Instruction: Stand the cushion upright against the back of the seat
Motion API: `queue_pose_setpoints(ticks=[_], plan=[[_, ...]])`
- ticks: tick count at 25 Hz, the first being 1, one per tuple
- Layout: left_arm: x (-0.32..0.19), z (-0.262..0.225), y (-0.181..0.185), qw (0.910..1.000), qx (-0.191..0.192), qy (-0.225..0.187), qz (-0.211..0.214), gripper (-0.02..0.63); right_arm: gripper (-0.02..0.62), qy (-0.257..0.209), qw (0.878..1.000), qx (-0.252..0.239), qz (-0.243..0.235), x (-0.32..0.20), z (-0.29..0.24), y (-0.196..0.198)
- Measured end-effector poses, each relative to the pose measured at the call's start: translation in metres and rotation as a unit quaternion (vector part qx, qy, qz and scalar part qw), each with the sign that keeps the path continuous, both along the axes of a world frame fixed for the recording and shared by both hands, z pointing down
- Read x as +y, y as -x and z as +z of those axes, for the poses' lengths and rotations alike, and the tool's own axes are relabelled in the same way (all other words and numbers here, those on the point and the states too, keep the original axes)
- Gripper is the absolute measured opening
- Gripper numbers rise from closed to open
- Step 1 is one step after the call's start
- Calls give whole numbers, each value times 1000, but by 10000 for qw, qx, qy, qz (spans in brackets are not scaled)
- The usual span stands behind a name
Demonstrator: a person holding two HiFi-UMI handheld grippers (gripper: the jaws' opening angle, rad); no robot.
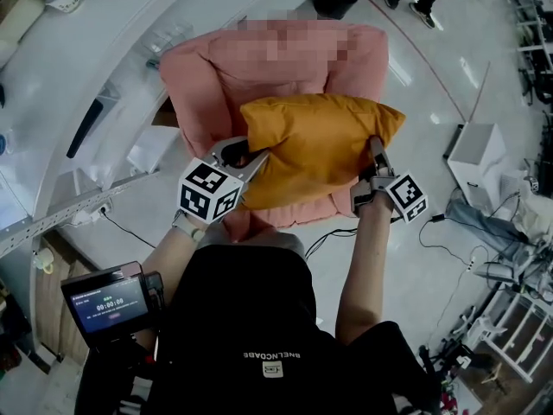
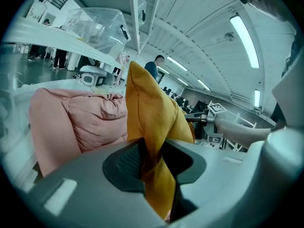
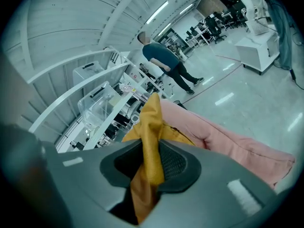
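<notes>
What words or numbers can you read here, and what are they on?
"00:00:00": on the small screen at the lower left of the head view; its other lines are too small to read.
White print on the black shirt: too blurred to read.
Gripper views: no readable text.

We see a cushion (image 1: pixel 320 145) of matt, creased mustard cloth, a seat (image 1: pixel 194 85) of puffy pink fabric, left tongs (image 2: pixel 152 160) and right tongs (image 3: pixel 152 163) of smooth grey plastic with dark ribbed pads (image 2: pixel 126 161), and a glossy floor (image 1: pixel 406 258).
</notes>
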State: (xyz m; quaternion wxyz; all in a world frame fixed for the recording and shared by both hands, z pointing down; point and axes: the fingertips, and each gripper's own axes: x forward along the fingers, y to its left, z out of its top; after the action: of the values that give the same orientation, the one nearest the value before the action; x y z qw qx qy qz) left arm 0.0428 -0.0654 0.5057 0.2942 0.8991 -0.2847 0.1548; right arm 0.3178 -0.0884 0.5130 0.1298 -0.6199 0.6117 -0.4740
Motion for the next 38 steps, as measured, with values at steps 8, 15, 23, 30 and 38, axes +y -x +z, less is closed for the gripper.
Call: queue_pose_setpoints(ticks=[8,15,23,30,38], plan=[[-6,-36,18,9989,176,-354,-236,132,103,-408,9979,308,-409,-29,-58,20],[-24,-78,45,9951,287,-793,-525,132,103,-895,9923,463,-716,-64,-118,49],[-56,-106,64,9890,356,-1169,-832,132,104,-1491,9797,674,-1158,-113,-173,77],[-84,-139,76,9827,364,-1508,-1016,132,104,-1662,9764,674,-1206,-143,-206,88],[-107,-147,86,9808,216,-1567,-1145,135,101,-1810,9742,387,-1287,-161,-211,94]])
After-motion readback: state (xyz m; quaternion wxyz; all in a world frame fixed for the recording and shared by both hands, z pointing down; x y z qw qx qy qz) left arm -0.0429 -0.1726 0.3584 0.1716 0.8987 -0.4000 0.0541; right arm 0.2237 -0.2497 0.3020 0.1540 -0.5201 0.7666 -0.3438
